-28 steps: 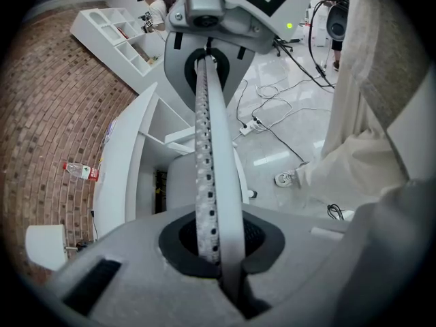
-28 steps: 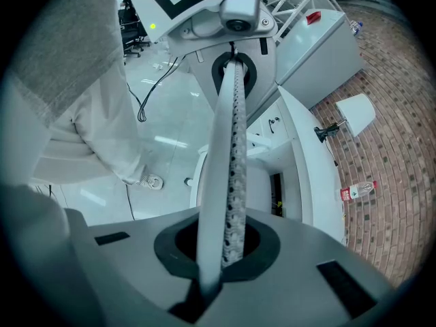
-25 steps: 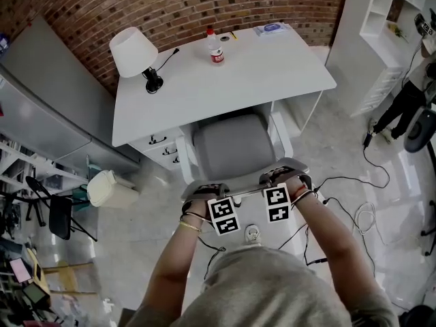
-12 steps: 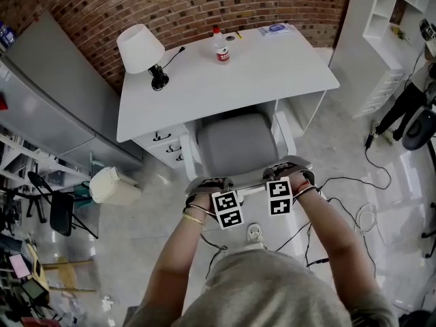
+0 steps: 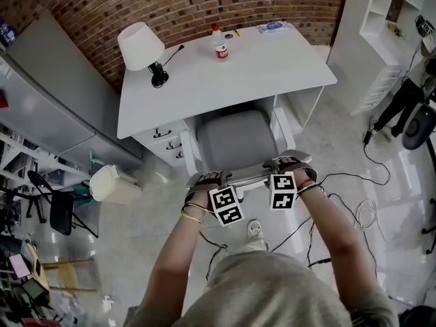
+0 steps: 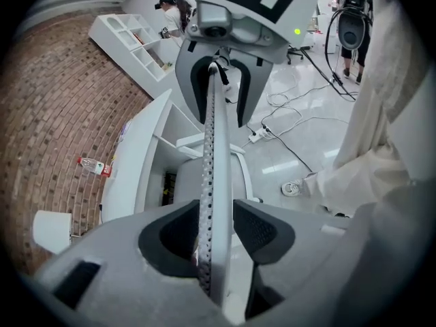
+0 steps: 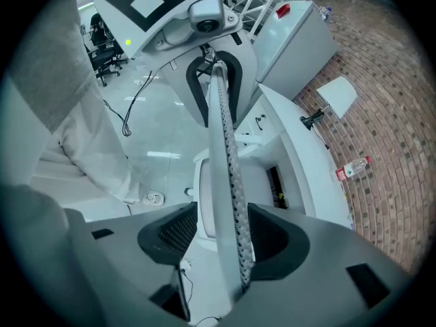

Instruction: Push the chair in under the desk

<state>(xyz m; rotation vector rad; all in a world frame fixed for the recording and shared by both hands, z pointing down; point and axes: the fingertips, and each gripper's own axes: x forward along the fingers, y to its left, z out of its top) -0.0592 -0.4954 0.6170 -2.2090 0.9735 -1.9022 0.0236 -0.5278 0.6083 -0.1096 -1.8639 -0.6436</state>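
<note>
Jaws on the left gripper and the right gripper have just been opening. Now they stand wide, with the thin top of the chair back between them, not squeezed. The chair faces the white desk, with its seat front tucked just under the edge.
</note>
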